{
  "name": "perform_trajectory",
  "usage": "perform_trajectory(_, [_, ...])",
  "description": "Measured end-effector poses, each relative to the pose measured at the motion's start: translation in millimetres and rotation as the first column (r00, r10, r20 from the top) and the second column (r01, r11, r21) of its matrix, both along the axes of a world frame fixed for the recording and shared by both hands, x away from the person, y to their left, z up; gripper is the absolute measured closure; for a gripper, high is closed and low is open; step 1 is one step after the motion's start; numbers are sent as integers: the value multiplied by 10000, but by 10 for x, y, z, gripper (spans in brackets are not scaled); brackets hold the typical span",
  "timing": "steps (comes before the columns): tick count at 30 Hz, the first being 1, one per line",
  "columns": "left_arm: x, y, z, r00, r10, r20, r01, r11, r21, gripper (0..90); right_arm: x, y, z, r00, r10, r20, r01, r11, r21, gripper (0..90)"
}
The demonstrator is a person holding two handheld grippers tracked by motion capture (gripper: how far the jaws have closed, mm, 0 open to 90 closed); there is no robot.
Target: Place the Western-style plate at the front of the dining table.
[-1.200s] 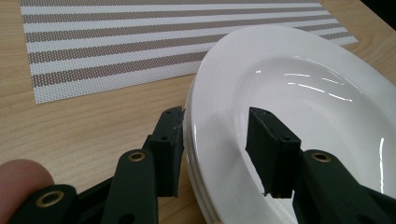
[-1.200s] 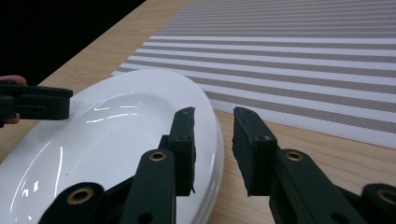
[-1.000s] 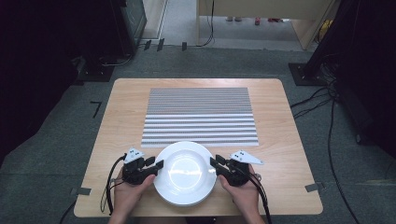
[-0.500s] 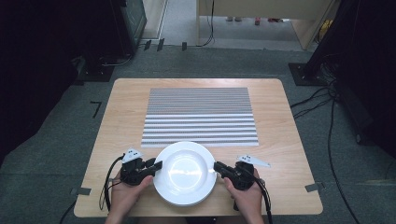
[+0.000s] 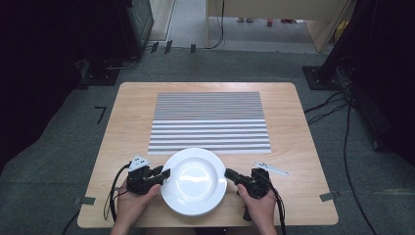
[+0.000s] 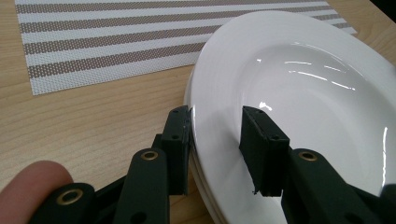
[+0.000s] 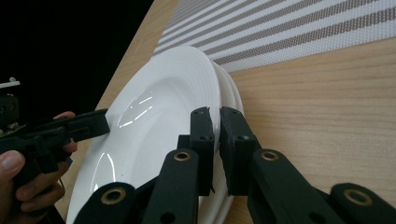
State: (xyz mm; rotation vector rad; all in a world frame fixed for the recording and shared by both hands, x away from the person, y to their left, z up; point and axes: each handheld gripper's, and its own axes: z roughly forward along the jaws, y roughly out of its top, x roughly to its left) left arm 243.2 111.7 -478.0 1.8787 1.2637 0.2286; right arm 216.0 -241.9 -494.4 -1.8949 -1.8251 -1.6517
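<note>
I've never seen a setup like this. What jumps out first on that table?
A glossy round white plate, the top of a small stack, sits at the near edge of the light wooden table, pinched at its rim on both sides by the left claw and the right claw, each black and hand-held. Behind the stack lies a grey-and-white striped woven placemat.

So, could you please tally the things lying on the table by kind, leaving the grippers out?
Plates: 3, stacked, as far as the rims in the gripper views show
Placemat: 1, striped
Total: 4
</note>
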Motion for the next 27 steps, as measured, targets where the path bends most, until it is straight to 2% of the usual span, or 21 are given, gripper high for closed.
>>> perform_trajectory(3, [0,0,-2,10000,11,17,-11,10000,-11,640,-3,14,4,9998,-55,182,55,10000,16,840])
perform_trajectory(5, [-3,-3,-4,10000,27,51,-27,10000,10,643,-1,27,-8,10000,-63,46,62,9999,144,826])
perform_trajectory(11, [-1,2,-10,10000,10,56,-10,10000,-90,634,-7,62,-46,9997,-244,-21,245,9969,745,815])
perform_trajectory(14, [4,9,-14,10000,3,-16,-3,9996,-282,609,-3,93,-60,9999,-79,-127,95,9913,1311,817])
perform_trajectory(19, [18,30,-11,9997,-109,-239,95,9982,-584,565,-3,106,-55,9998,-35,196,9,9913,1316,816])
perform_trajectory(21, [26,35,-6,9991,-160,-387,133,9975,-695,528,-7,116,-56,9986,11,528,-78,9919,1264,816])
perform_trajectory(23, [31,22,-8,9982,-198,-571,181,9994,-299,495,-10,124,-51,9965,95,831,-200,9918,1265,816])
perform_trajectory(24, [26,12,-13,9984,-185,-531,183,9998,-50,497,-9,128,-50,9956,120,926,-234,9921,1229,815])
perform_trajectory(26, [21,-5,-13,9980,-299,-563,292,9995,-127,502,-7,132,-54,9944,123,1046,-246,9928,1176,813])
perform_trajectory(27, [15,-18,-4,9982,-292,-521,293,9996,7,497,-7,134,-58,9937,129,1113,-253,9935,1112,811])
